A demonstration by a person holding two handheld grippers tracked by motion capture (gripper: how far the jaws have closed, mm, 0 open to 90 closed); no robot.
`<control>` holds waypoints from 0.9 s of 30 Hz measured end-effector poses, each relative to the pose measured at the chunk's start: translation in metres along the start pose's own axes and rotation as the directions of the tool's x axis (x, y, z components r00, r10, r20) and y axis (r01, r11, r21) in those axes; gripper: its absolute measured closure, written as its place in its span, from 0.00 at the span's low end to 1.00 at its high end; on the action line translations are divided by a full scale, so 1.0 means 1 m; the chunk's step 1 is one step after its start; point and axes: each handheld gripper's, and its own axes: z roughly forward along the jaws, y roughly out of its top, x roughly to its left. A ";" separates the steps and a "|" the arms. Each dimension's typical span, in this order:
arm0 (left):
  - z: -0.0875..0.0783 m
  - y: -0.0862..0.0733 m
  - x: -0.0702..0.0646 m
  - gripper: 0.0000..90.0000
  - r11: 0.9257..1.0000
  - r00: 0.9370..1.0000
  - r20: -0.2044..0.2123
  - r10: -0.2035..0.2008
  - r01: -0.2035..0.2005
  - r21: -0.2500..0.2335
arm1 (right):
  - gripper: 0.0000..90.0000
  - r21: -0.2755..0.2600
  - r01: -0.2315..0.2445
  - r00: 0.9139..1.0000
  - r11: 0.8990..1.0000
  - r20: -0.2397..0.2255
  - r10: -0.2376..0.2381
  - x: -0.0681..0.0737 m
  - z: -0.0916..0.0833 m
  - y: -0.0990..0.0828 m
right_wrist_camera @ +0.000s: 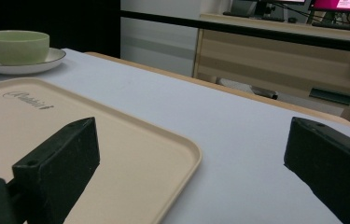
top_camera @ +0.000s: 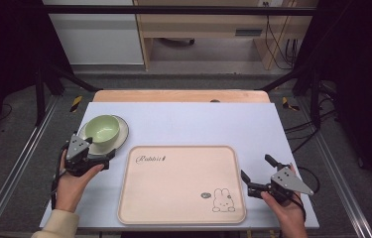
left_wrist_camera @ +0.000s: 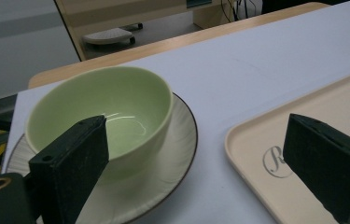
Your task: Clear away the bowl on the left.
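A pale green bowl (top_camera: 102, 129) stands on a white plate (top_camera: 122, 133) with a dark rim at the table's left. My left gripper (top_camera: 100, 150) is open right in front of them. In the left gripper view one jaw stands before the bowl (left_wrist_camera: 116, 107) and plate (left_wrist_camera: 177, 149), the other over the corner of a beige tray (left_wrist_camera: 331, 98). The tray (top_camera: 181, 183), printed with a rabbit, is bare. My right gripper (top_camera: 255, 167) is open and holds nothing beside the tray's right edge (right_wrist_camera: 116, 154). The bowl (right_wrist_camera: 15, 45) shows far off in the right gripper view.
The table has a pale cover (top_camera: 198, 124) and a wooden strip (top_camera: 181, 95) along its far edge. Wooden furniture (right_wrist_camera: 275, 60) and cables stand beyond it. Black frame posts flank the table on both sides.
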 end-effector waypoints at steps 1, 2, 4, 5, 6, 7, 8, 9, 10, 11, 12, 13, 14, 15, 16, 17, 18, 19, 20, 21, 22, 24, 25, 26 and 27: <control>0.000 0.000 0.000 0.08 1.000 1.000 0.000 0.000 0.000 0.000 | 0.04 0.001 -0.001 1.000 1.000 -0.002 0.001 0.000 0.000 0.000; 0.000 0.005 0.003 0.08 1.000 1.000 -0.003 -0.009 0.009 0.014 | 0.04 0.004 -0.003 1.000 1.000 -0.007 0.003 0.001 0.000 0.000; -0.001 0.012 0.005 0.09 1.000 1.000 -0.015 0.001 -0.001 0.014 | 0.04 0.004 -0.003 1.000 1.000 -0.009 0.003 0.002 0.000 0.001; -0.002 0.015 0.007 0.09 1.000 1.000 -0.021 0.006 -0.005 0.012 | 0.04 0.005 -0.002 1.000 1.000 -0.012 0.002 0.002 -0.001 0.001; -0.003 0.019 0.008 0.09 1.000 1.000 -0.022 0.011 -0.011 0.009 | 0.04 0.003 -0.004 1.000 1.000 -0.013 0.004 0.002 -0.001 0.001; -0.003 0.023 0.009 0.09 1.000 1.000 -0.025 0.017 -0.017 0.011 | 0.04 0.003 -0.006 1.000 1.000 -0.012 0.006 0.003 -0.001 0.001; -0.003 0.023 0.009 0.09 1.000 1.000 -0.025 0.017 -0.017 0.011 | 0.04 0.003 -0.006 1.000 1.000 -0.012 0.006 0.003 -0.001 0.001; -0.003 0.030 0.013 0.09 0.999 0.999 -0.036 0.030 -0.030 0.019 | 0.04 0.004 -0.006 1.000 1.000 -0.015 0.006 0.003 -0.001 0.001; -0.002 0.032 0.016 0.09 0.999 0.999 -0.043 0.028 -0.027 0.020 | 0.04 0.005 -0.007 1.000 1.000 -0.015 0.007 0.003 -0.001 0.001; -0.001 0.035 0.019 0.09 0.999 0.998 -0.049 0.025 -0.024 0.023 | 0.04 0.007 -0.007 1.000 1.000 -0.015 0.007 0.003 -0.001 0.001; -0.001 0.037 0.022 0.09 0.999 0.998 -0.059 0.028 -0.026 0.027 | 0.04 0.007 -0.008 1.000 1.000 -0.016 0.008 0.003 -0.001 0.001; 0.000 0.040 0.025 0.10 0.999 0.997 -0.074 0.028 -0.027 0.026 | 0.04 0.009 -0.008 1.000 1.000 -0.015 0.009 0.003 -0.001 0.001; 0.000 0.040 0.025 0.12 0.999 0.997 -0.074 0.028 -0.027 0.026 | 0.04 0.008 -0.008 1.000 1.000 -0.015 0.008 0.003 -0.001 0.001; 0.003 0.044 0.033 0.13 0.999 0.994 -0.105 0.037 -0.034 0.028 | 0.04 0.008 -0.009 1.000 1.000 -0.020 0.009 0.003 -0.001 0.001; 0.005 0.046 0.037 0.13 0.999 0.993 -0.117 0.031 -0.028 0.028 | 0.04 0.009 -0.003 1.000 1.000 -0.026 0.003 0.004 -0.001 0.001; 0.007 0.048 0.041 0.14 1.000 0.991 -0.130 0.021 -0.018 0.026 | 0.04 0.012 0.002 1.000 1.000 -0.029 -0.002 0.005 0.000 0.001; 0.009 0.049 0.045 0.15 1.000 0.990 -0.139 0.013 -0.009 0.028 | 0.04 0.014 0.010 0.999 1.000 -0.033 -0.009 0.005 0.001 0.001; 0.012 0.049 0.049 0.16 1.000 0.990 -0.144 0.006 -0.001 0.031 | 0.04 0.020 0.013 0.999 1.000 -0.038 -0.013 0.007 0.001 0.001; 0.016 0.048 0.052 0.17 0.999 0.988 -0.151 -0.002 0.008 0.036 | 0.04 0.018 0.021 0.999 1.000 -0.039 -0.020 0.007 0.002 0.001; 0.016 0.048 0.052 0.17 0.999 0.988 -0.151 -0.002 0.008 0.036 | 0.04 0.018 0.021 0.999 1.000 -0.039 -0.020 0.007 0.002 0.001; 0.023 0.046 0.059 0.19 0.998 0.987 -0.160 -0.025 0.033 0.048 | 0.04 0.022 0.025 0.999 0.999 -0.044 -0.024 0.009 0.002 0.001; 0.030 0.041 0.064 0.22 0.996 0.985 -0.166 -0.050 0.061 0.058 | 0.04 0.024 0.023 0.999 0.999 -0.044 -0.022 0.008 0.002 0.001; 0.033 0.039 0.067 0.23 0.995 0.982 -0.177 -0.065 0.078 0.063 | 0.04 0.026 0.022 0.999 0.999 -0.040 -0.021 0.008 0.002 0.000; 0.033 0.039 0.067 0.25 0.995 0.982 -0.177 -0.065 0.078 0.063 | 0.04 0.026 0.022 0.999 0.999 -0.040 -0.021 0.008 0.002 0.000; 0.039 0.034 0.073 0.27 0.991 0.976 -0.197 -0.092 0.109 0.076 | 0.04 0.025 0.013 0.999 1.000 -0.031 -0.012 0.006 0.001 0.000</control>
